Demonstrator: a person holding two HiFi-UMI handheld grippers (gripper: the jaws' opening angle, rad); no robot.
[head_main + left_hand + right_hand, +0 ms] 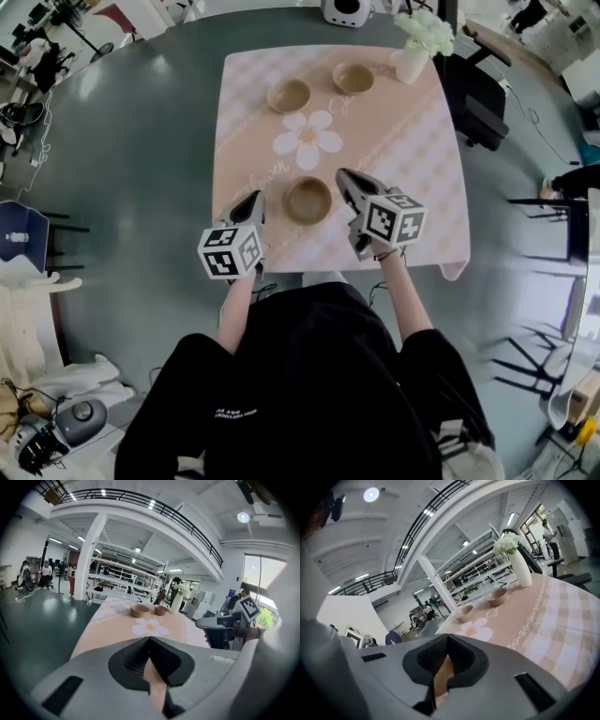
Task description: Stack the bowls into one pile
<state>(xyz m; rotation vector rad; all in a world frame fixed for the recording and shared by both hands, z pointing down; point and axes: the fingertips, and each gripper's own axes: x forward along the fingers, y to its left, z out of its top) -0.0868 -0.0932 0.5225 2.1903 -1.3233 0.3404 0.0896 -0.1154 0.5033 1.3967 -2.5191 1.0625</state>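
Observation:
Three tan bowls stand on the pink checked tablecloth [422,159]. The nearest bowl [308,200] sits close to the front edge, between my two grippers. The far left bowl [289,95] and the far right bowl [353,78] stand behind a white flower print. My left gripper [254,201] is just left of the nearest bowl, its jaws shut and empty [149,639]. My right gripper [343,178] is just right of that bowl, also shut with nothing in it [447,636]. Both gripper views show only the two far bowls [139,610] [464,613].
A white vase of flowers [412,54] stands at the table's far right corner, next to the far right bowl. A dark office chair [478,98] is by the table's right side. The person stands at the front edge.

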